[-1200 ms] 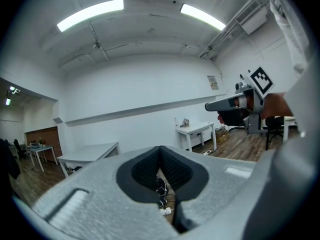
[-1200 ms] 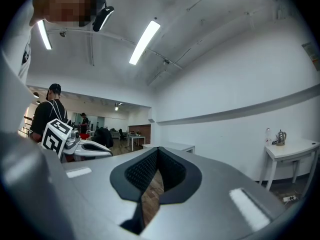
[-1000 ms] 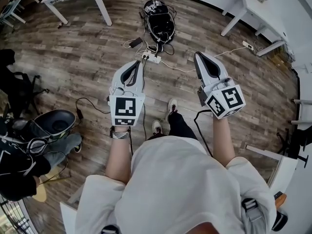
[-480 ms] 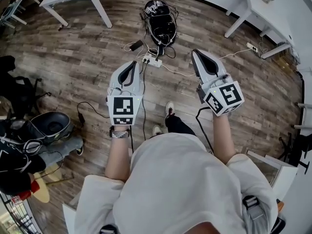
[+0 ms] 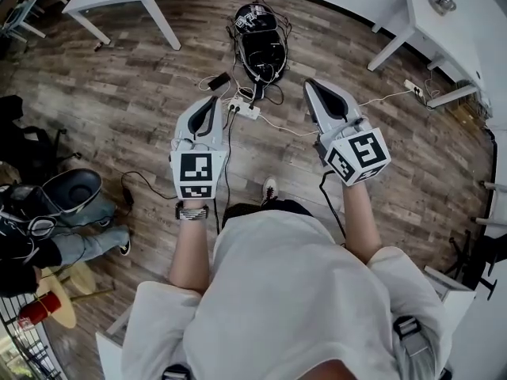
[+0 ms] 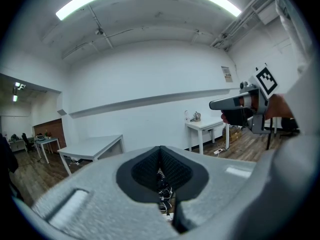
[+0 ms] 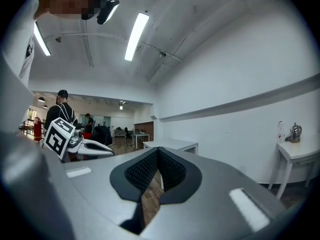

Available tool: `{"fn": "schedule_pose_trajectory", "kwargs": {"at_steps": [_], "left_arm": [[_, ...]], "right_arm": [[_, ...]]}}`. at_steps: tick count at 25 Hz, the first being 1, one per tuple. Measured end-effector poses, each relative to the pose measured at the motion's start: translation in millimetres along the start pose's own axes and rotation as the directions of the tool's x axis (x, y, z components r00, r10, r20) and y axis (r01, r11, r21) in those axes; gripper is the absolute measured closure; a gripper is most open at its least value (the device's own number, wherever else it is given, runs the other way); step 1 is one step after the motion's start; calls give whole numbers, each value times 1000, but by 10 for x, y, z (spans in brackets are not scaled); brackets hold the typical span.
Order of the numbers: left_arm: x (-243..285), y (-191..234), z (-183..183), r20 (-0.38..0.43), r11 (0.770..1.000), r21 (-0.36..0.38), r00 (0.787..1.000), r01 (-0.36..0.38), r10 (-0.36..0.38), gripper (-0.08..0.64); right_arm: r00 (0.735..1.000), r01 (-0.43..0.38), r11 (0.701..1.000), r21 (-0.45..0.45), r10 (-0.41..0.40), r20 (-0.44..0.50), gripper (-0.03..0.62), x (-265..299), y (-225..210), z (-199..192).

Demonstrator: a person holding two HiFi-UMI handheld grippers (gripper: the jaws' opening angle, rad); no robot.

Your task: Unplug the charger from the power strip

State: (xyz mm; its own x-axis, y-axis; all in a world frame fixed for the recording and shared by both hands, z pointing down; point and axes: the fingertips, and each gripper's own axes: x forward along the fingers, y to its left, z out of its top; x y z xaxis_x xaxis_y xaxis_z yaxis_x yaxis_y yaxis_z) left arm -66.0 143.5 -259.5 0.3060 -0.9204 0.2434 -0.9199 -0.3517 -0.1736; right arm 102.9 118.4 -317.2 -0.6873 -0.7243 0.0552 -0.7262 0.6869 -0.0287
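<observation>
The head view alone showed the floor to us. The power strip (image 5: 245,111) lay on the wooden planks at 12 o'clock from the person, between the two gripper tips and nearer to the left one. Several plugs (image 5: 235,106) sat in it, and which of them was the charger we could not tell. The left gripper (image 5: 214,101) and the right gripper (image 5: 310,85) both pointed toward 12 o'clock, well above the floor.

The gripper views gave what the head view did not. In the left gripper view the pads met, with nothing between them, and only a thin slit showed a tangle of cables (image 6: 163,188) below. The right gripper view showed its jaws together as well and empty, with bare floor in the gap. It also showed a kettle (image 7: 295,132) on a white table at 3 o'clock, and standing people at 9 o'clock.

Compared with one second before, both grippers had come forward, and the strip now lay just beside the left tip in the head view.

A black device (image 5: 262,47) wrapped in cables stood at 12 o'clock beyond the strip. A seated person (image 5: 55,228) was at 9 o'clock. Nothing blocked the way to the strip.
</observation>
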Motion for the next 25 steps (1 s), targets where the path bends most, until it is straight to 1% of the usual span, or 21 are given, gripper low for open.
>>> {"fn": "schedule_pose_trajectory", "kwargs": {"at_steps": [4,6,11,15,18,21,25], "left_arm": [[188,25,-46,-26,1000,-7,999,-30,30,557],[293,42,-94,-42,1000,-14,999,-26,26,555],[708,163,-167,-43,999,-36,999,28,-30,557],[1064,298,-270,-62,998,-40,996,54,-57,557],[1317,392,-387,-80,996,-34,993,81,-83,557],[1566,519,-530,-94,994,-30,989,108,-110,557],[1870,709,-739,-110,992,-37,986,124,-128,555]], "right_arm": [[1000,-1,1000,21,1,-18,591,88,-198,-104],[1000,8,999,44,-7,-27,591,154,-283,-170],[998,17,997,69,-13,-60,591,428,-430,-354],[996,28,997,67,-22,-86,591,717,-584,-471],[994,42,997,69,-35,-101,591,959,-720,-574],[992,40,996,82,-30,-126,591,1252,-834,-713],[989,40,995,90,-27,-147,591,1597,-977,-888]]}}
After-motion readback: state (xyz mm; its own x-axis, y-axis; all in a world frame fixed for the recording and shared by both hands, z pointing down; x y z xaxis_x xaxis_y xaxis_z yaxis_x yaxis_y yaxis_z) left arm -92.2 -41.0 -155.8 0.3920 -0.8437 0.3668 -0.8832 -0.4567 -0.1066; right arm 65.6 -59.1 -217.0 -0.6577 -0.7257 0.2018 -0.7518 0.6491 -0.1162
